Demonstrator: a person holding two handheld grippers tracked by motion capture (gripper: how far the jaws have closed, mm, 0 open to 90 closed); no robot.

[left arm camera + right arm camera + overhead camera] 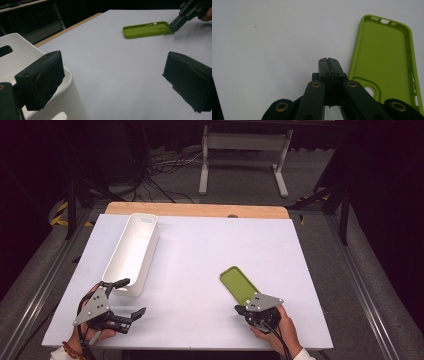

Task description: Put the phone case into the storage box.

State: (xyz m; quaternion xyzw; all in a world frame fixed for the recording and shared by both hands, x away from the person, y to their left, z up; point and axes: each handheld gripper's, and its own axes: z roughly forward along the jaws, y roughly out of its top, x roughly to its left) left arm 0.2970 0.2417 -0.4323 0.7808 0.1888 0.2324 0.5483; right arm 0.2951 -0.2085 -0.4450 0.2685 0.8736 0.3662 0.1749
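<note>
No writing on green case [239, 285] — R gripper [242, 309] beside.

Wide bare table [200, 250] between bin [132, 252] and case [239, 285]. Bin blocks the left side, touching the left gripper [125, 297]. Far edge open

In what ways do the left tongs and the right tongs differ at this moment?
The left tongs stand wide open beside the white bin; the right tongs are pressed shut, holding nothing, beside the green phone case. Both are black and hand-held, low over the white table.
</note>
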